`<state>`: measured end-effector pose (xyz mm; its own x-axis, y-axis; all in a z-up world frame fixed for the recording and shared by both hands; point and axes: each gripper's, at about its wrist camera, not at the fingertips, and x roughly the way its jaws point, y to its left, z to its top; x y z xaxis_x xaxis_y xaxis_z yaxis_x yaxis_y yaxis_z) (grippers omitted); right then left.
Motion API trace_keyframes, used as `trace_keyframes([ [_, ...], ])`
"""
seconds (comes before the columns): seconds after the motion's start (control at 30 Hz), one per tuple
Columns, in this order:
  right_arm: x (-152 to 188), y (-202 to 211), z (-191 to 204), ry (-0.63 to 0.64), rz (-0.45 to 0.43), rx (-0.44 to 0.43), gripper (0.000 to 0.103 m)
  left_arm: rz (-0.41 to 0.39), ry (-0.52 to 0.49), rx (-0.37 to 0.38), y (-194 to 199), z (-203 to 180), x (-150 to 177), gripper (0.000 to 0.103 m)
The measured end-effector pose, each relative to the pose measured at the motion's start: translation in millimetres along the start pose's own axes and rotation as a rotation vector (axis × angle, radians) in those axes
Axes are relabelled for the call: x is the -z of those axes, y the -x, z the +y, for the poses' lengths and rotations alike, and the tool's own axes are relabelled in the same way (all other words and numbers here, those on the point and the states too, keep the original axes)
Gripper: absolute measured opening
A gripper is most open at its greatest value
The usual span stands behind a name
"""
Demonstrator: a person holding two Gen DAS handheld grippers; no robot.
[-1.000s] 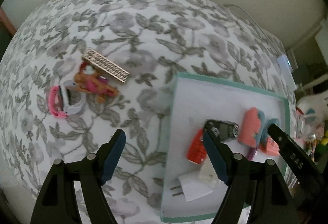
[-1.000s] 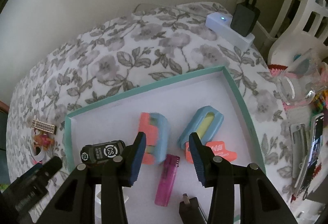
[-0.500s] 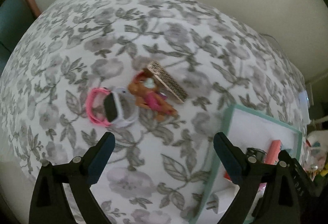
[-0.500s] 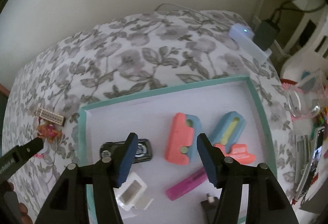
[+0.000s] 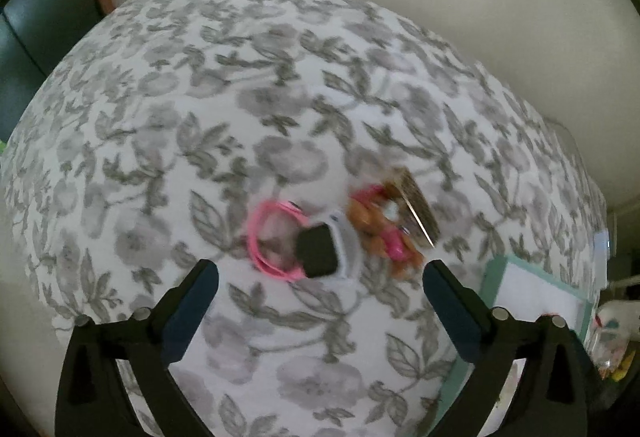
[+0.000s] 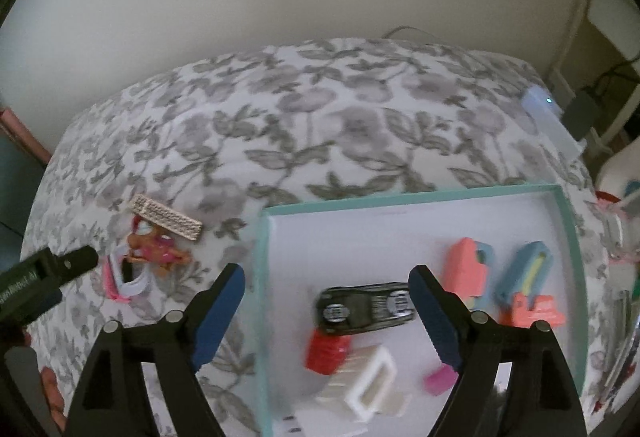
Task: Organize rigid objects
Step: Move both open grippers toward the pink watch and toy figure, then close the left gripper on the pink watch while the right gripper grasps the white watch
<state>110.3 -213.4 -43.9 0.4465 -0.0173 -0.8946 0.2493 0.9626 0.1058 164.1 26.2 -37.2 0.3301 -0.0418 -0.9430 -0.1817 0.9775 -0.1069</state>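
Blue-padded left tool [image 5: 320, 279] wide open (empty) before pink watch [image 5: 308, 247], right tool [image 6: 326, 287] likewise above tray [image 6: 416, 195].

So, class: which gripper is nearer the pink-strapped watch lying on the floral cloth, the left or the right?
Left. The left gripper hangs open just short of the watch, which sits between its fingers. The right gripper is open over the teal tray, beside the black toy car.

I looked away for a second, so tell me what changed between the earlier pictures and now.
The left claw swung away from the tray toward the pink watch and opened wider. The right claw also opened wider, holding nothing. The watch, doll, clip and tray items stayed put.
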Motion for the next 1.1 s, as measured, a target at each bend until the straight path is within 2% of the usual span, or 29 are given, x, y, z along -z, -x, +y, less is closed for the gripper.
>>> trace_keyframes([
  [0.13, 1.9, -4.5, 26.0, 0.053, 0.000, -0.015, 0.094, -0.033, 0.031, -0.020, 6.0, 23.7, -12.1, 0.103],
  [0.3, 2.7, -7.3, 53.4, 0.082, -0.009, -0.066, 0.094, -0.064, 0.106, -0.010, 10.5, 53.9, -20.5, 0.103],
  [0.4, 3.8, -11.4, 70.0, 0.097, -0.006, -0.101, 0.094, -0.045, 0.131, -0.003, 6.6, 67.5, -24.1, 0.103],
  [0.77, 13.9, -35.7, 123.1, 0.134, 0.040, -0.210, 0.094, 0.005, 0.144, -0.053, -16.3, 93.0, -27.2, 0.103],
  [0.93, 18.8, -47.0, 131.3, 0.118, 0.066, -0.246, 0.094, 0.047, 0.119, -0.065, -32.2, 93.4, -25.1, 0.103],
  [0.97, 19.7, -49.4, 132.5, 0.111, 0.070, -0.255, 0.094, 0.058, 0.133, -0.093, -35.4, 93.5, -24.7, 0.103],
  [1.1, 22.2, -57.6, 134.5, 0.077, 0.088, -0.293, 0.094, 0.087, 0.128, -0.093, -46.0, 95.5, -23.4, 0.103],
])
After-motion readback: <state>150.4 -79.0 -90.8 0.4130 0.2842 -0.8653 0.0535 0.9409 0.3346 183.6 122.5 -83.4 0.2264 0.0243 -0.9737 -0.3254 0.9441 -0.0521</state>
